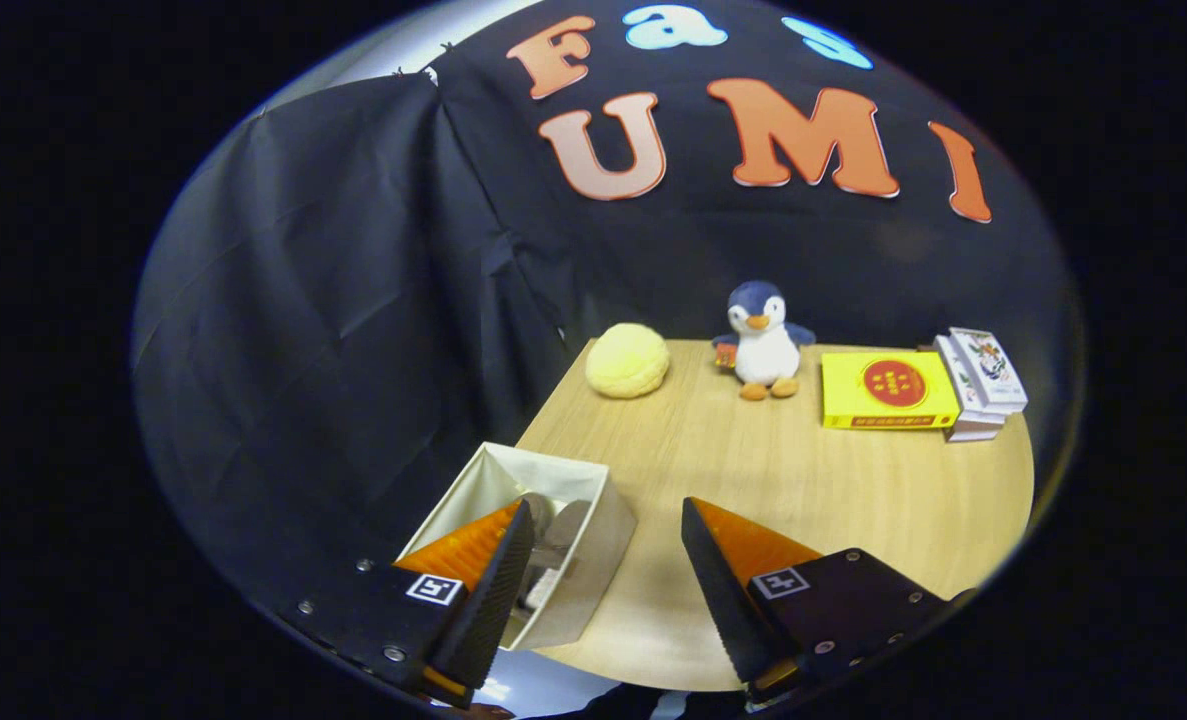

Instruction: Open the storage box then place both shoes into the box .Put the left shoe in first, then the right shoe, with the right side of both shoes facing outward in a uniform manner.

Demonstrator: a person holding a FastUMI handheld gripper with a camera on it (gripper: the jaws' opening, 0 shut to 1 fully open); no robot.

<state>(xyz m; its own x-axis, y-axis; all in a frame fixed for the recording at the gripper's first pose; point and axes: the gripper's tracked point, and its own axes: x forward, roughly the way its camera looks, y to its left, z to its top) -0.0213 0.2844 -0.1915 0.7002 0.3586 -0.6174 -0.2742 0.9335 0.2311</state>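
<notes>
Our claw (608,520) hangs above the near part of a round wooden table (803,480), its two orange-faced fingers (498,560) spread wide apart and holding nothing. Just ahead of the left finger, partly behind it, sits the cloth box (593,540), pale and square, at the table's near left rim. Its top is open, and we can make out grey shapes inside that look like shoes (558,530) (how many, and which way they face, we cannot tell). We judge the box was set at the rim so it can be reached from this side without crossing the table.

Between and beyond the fingers lies bare wood, giving free room to move forward or to the right. Farther back, well apart from the box, a row stands along the far edge: a yellow round cushion (627,360), a penguin toy (761,342), a flat yellow carton (888,390) and, touching it, a stack of small packets (983,380). To the left the table ends at dark cloth, so there is little room there.
</notes>
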